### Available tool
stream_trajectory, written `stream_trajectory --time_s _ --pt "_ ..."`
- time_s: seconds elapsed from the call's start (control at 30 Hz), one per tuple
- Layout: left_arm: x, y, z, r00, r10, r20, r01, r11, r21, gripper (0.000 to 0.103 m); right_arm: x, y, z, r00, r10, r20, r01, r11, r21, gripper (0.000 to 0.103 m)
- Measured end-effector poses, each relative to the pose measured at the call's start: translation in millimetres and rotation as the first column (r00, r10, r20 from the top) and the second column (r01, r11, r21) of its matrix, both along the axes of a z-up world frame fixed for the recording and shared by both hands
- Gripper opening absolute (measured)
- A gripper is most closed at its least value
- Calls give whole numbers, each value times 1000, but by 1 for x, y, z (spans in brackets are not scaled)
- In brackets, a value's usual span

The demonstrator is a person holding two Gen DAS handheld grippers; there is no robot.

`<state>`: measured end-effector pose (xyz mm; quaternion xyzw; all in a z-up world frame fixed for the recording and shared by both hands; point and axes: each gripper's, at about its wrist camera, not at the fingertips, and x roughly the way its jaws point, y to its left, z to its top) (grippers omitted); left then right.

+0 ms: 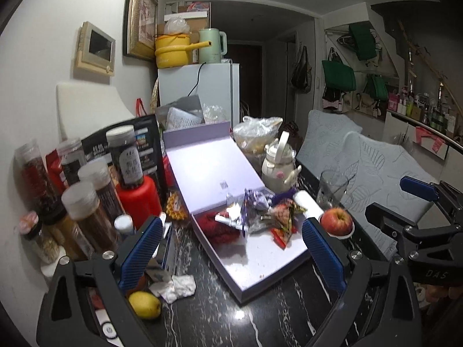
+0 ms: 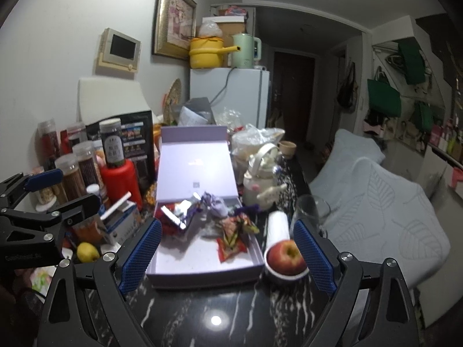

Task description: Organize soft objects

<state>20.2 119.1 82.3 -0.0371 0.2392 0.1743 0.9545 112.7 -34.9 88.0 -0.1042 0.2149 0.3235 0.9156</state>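
An open lilac box (image 1: 269, 263) (image 2: 202, 271) lies on the black marble table, lid raised behind it. Inside lie soft snack packets: a silver-purple pile (image 1: 249, 205) (image 2: 188, 211), a red-green packet (image 1: 285, 219) (image 2: 234, 237) and a dark red fuzzy item (image 1: 214, 228). My left gripper (image 1: 231, 248) is open and empty, hovering before the box. My right gripper (image 2: 227, 253) is open and empty, also facing the box. Each gripper shows at the edge of the other's view, the right one (image 1: 416, 202), the left one (image 2: 46, 190).
A red apple in a white dish (image 1: 337, 221) (image 2: 286, 257) sits right of the box, with a glass (image 2: 311, 211) and a white teapot (image 2: 260, 179) behind. Jars and a red bottle (image 1: 139, 196) crowd the left. A lemon (image 1: 144, 305) and crumpled tissue (image 1: 176, 287) lie front left.
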Motion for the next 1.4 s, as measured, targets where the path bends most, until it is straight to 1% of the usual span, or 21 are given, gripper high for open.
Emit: stream_trajectory --time_s 0.13,0.23,0.37,0.57,0.7,0.93,1.4 --pt "-6 -5 -12 1000 15 -15 -15 1000 0 99 -7 -3 -14 1000 -23 -15 23 1000 -13 93" --pt "-12 -8 -19 999 34 -7 -34 999 -3 99 -12 -6 -23 999 -26 -24 25 1000 -16 93" --pt "-16 -11 -29 999 42 -12 -42 999 0 99 -14 -11 -35 998 -35 -57 35 999 -10 93" --pt "-18 -16 -43 999 40 -28 -40 999 -9 99 -14 -16 -54 994 -47 -99 46 999 -7 93" --pt "-19 -21 -50 999 37 -37 -37 999 -7 99 -16 -20 -63 993 -58 -98 58 998 -6 93" --pt "-21 -24 -63 998 15 -56 -16 999 -31 99 -22 -25 -74 993 -53 -102 53 999 -8 93" --pt "-23 -32 -65 999 1 -55 -3 1000 -29 99 -30 -33 -79 994 -57 -92 56 998 -12 93"
